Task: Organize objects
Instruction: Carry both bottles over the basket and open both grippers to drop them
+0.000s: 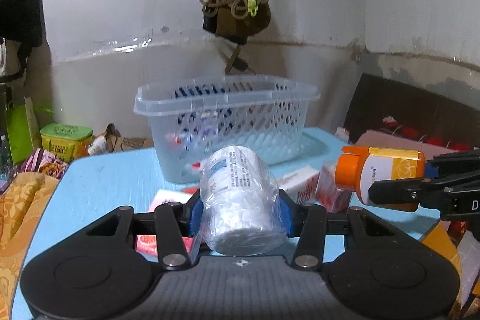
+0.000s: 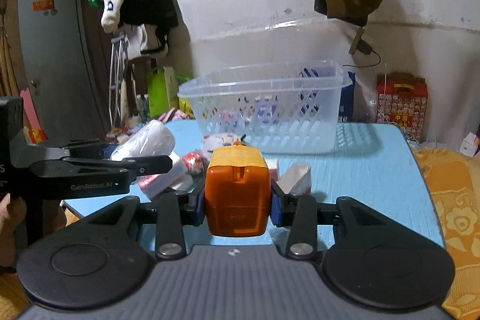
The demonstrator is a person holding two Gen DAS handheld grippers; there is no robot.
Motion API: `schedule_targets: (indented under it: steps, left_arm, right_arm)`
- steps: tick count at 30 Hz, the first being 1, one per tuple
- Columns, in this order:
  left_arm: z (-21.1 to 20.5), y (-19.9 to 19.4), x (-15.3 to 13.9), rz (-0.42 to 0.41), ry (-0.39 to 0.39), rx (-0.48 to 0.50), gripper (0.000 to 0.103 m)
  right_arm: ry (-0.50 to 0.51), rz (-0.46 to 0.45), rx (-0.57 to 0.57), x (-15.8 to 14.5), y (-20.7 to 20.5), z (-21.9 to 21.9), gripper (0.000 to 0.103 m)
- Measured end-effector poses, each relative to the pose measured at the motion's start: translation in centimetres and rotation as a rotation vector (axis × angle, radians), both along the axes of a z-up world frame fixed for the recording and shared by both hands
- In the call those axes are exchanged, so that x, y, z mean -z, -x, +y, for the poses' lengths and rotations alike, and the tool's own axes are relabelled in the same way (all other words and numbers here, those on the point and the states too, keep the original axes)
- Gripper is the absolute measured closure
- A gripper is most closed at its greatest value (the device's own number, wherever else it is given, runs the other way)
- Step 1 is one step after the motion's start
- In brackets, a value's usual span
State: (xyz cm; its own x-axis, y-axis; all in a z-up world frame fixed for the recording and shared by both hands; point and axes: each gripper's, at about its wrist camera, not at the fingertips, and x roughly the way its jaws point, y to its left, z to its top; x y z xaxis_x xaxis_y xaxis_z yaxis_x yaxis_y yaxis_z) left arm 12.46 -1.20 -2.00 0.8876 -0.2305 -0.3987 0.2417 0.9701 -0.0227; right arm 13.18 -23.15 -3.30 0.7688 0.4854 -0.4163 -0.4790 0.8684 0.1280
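Note:
My left gripper [image 1: 241, 215] is shut on a white bottle wrapped in clear plastic [image 1: 240, 200] and holds it above the blue table [image 1: 105, 185]. My right gripper [image 2: 238, 209] is shut on an orange-capped bottle [image 2: 237, 194], also held above the table. Each shows in the other's view: the orange-capped bottle [image 1: 378, 173] at the right of the left wrist view, the wrapped bottle [image 2: 147, 140] at the left of the right wrist view. A clear plastic basket [image 1: 228, 125] stands at the table's far side, also in the right wrist view [image 2: 270, 110], with several small items inside.
Small red and white boxes [image 1: 303, 185] lie on the table before the basket, also in the right wrist view [image 2: 294, 179]. Orange patterned cloth [image 2: 450, 200] lies beside the table. A green tin [image 1: 66, 140] and clutter sit left. Bags [image 1: 234, 5] hang on the wall above.

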Motion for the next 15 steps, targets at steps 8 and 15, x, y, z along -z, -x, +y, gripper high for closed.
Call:
schedule_targets:
  steps: [8, 15]
  left_arm:
    - [0.7, 0.5, -1.2, -0.046, 0.032, 0.015, 0.051]
    - [2.5, 0.6, -3.2, -0.098, 0.091, -0.022, 0.050]
  right_arm:
    - [-0.049, -0.024, -0.007, -0.8, -0.2, -0.9, 0.060]
    - [-0.098, -0.072, -0.003, -2.3, -0.8, -1.6, 0.060]
